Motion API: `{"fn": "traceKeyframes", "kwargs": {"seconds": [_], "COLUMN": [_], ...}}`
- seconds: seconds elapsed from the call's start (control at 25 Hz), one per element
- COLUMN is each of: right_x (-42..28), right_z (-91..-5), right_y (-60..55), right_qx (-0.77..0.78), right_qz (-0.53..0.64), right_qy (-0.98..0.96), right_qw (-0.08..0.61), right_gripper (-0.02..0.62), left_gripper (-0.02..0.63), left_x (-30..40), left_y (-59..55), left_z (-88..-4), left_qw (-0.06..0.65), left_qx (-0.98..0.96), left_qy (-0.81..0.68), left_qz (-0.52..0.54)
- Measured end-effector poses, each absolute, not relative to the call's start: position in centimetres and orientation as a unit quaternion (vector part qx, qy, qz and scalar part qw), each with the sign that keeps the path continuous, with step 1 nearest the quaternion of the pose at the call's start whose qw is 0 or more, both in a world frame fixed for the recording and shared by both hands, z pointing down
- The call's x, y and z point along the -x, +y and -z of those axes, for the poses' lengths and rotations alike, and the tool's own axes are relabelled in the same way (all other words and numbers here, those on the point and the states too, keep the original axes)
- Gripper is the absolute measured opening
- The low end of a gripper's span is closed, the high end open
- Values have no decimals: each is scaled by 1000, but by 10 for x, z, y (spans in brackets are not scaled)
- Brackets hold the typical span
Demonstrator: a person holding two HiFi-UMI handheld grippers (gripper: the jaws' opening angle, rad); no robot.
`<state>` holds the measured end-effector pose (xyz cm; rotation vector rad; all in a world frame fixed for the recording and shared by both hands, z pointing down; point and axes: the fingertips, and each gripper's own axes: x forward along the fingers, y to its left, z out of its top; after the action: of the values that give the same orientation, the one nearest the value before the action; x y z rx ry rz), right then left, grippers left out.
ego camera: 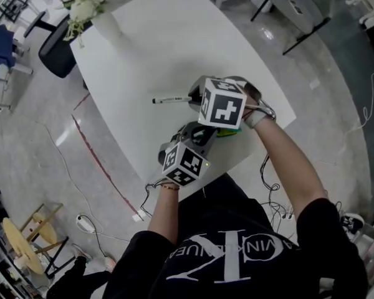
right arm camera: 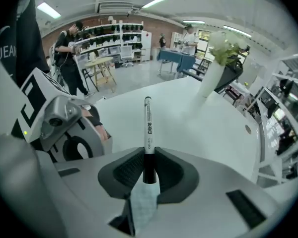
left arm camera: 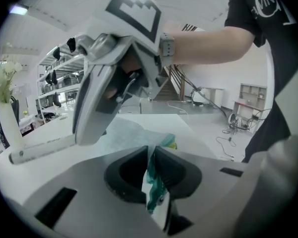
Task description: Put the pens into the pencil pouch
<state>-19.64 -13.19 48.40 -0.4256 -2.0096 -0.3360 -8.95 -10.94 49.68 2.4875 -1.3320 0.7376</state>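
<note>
- White-barrelled pen (right arm camera: 147, 125) with a black rear end, small dark print along its side and a greyish far tip.
- Right gripper (right arm camera: 148, 155): its jaws are clamped on the pen's black end, and the barrel sticks straight out ahead of them over the table (ego camera: 174, 36).
- Pale teal, see-through pencil pouch (left arm camera: 134, 135) with a darker green edge. The left gripper (left arm camera: 151, 155) has its jaws pressed together on that edge, and the rest of the pouch spreads over the tabletop ahead of them.
- A strip of pale gridded fabric (right arm camera: 141, 202) shows just below and behind the right jaws. Whether it touches the pen cannot be told.
- Seen from the left jaws, the right gripper hangs just ahead, above and to the left, over the pouch, and the pen runs off further left.
- The table's near edge lies close behind both grippers, by the person's body.
- Ahead of the right jaws, broad white tabletop runs on to a white vase (ego camera: 109, 27) of flowers, well apart from the pen's tip.
</note>
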Motion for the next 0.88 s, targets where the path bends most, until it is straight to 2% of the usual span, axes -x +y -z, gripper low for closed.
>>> {"fn": "traceKeyframes", "kwargs": {"seconds": [0.28, 0.56, 0.88], "right_x": [119, 48, 1], "right_z": [-472, -471, -491], "right_y": [-146, -145, -130], "right_qx": [42, -82, -118], "right_qz": [10, -154, -210], "right_qy": [-875, -897, -880], "right_qw": [481, 407, 409], "right_gripper": [74, 74, 74], "left_gripper": [45, 44, 44], "left_x": [88, 88, 87], "left_y": [-115, -128, -148], "left_z": [-499, -504, -497], "left_qw": [121, 131, 145], "left_qx": [-844, -834, -810], "left_qy": [-454, -474, -520], "left_qz": [-259, -252, -229]}}
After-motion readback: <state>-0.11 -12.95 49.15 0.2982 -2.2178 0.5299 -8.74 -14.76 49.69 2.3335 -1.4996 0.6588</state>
